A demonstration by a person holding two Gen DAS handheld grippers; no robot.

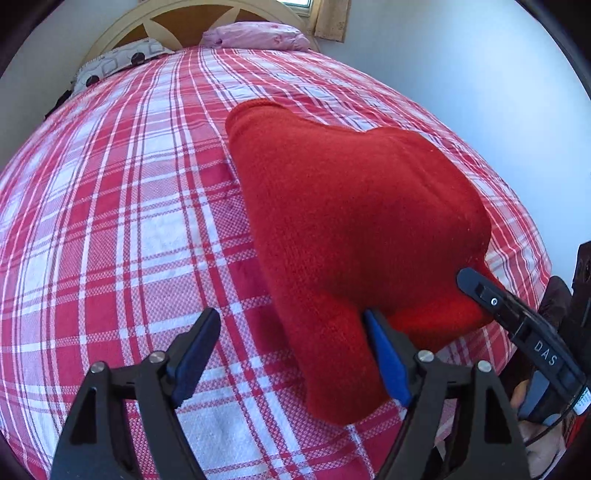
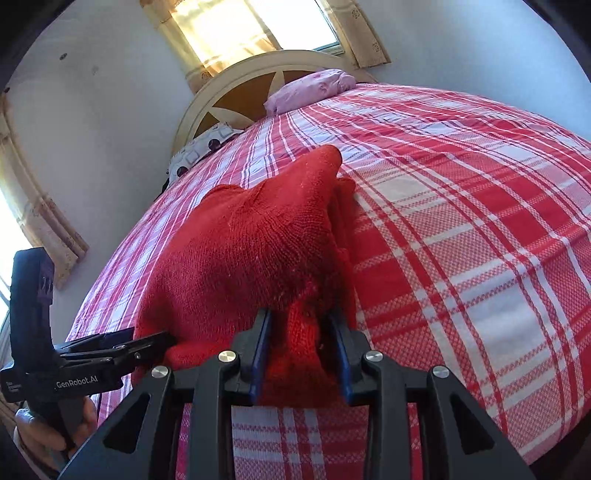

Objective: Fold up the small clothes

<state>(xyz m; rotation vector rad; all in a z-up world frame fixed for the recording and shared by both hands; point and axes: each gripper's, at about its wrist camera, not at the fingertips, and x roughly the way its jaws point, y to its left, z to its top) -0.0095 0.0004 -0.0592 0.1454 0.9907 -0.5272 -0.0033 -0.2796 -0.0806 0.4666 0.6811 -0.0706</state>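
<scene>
A red knitted garment [image 1: 343, 221] is held up over the red-and-white plaid bed [image 1: 110, 221]. My left gripper [image 1: 291, 354] is open, its fingers wide apart; a hanging red flap lies against its right finger [image 1: 388, 354]. In the right wrist view the left gripper [image 2: 162, 341] sits at the garment's left edge. My right gripper [image 2: 301, 354] is shut on a bunched fold of the red garment [image 2: 240, 251]. It also shows at the garment's right edge in the left wrist view [image 1: 469, 280].
A pink pillow [image 1: 255, 35] and a patterned pillow [image 1: 118, 61] lie by the cream headboard [image 1: 192, 14]. White walls stand on both sides of the bed. A curtained window [image 2: 251, 26] is behind the headboard.
</scene>
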